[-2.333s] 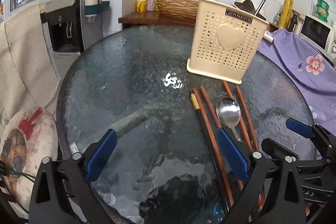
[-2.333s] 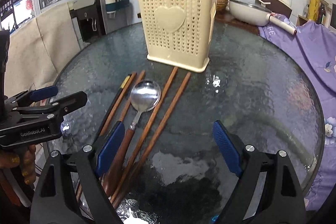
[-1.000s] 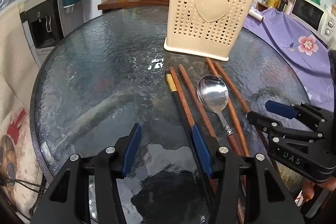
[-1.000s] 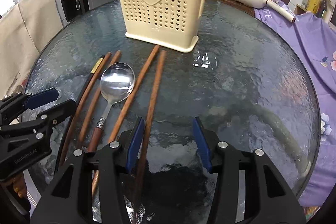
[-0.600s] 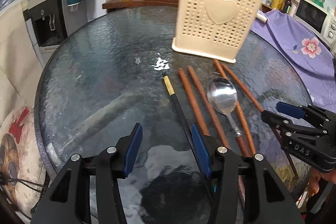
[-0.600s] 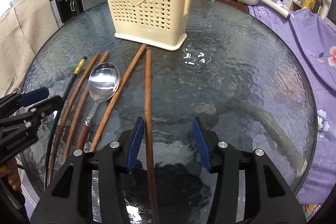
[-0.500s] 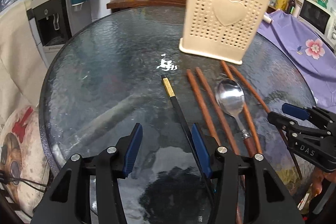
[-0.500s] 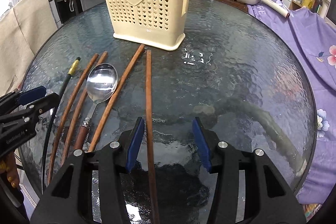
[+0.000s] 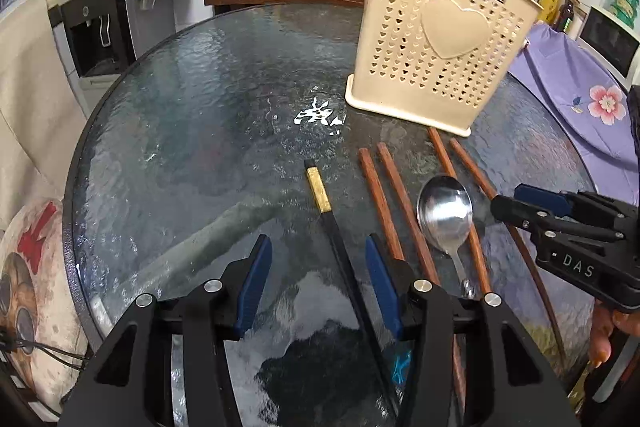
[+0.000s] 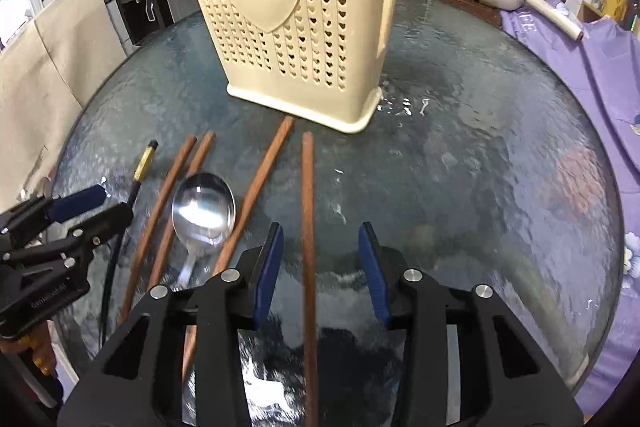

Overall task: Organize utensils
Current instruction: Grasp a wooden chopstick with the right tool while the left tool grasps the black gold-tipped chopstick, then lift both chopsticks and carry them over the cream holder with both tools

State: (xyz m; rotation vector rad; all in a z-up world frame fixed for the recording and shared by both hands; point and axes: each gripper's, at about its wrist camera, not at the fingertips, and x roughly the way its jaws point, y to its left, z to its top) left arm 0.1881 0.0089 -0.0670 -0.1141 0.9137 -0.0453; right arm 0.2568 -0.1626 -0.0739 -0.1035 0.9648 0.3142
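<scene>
While both claws sat parted, my left gripper (image 9: 316, 265) straddled the black chopstick (image 9: 340, 251) on the glass table (image 9: 192, 115), and my right gripper (image 10: 320, 259) had a brown chopstick (image 10: 307, 211) running between its pads; contact was hard to judge. Cream holder (image 10: 296, 23) stood just beyond.

left gripper (image 9: 316, 283): black angular frame, blue pads (image 9: 252, 283), silver screws (image 9: 213, 285), faint grey lettering on its side | right gripper (image 10: 320, 267): same black frame, blue pads (image 10: 269, 267), silver screws (image 10: 230, 275), white "DAS" on its side | hands: bare skin at the handles, no sleeve seen
</scene>
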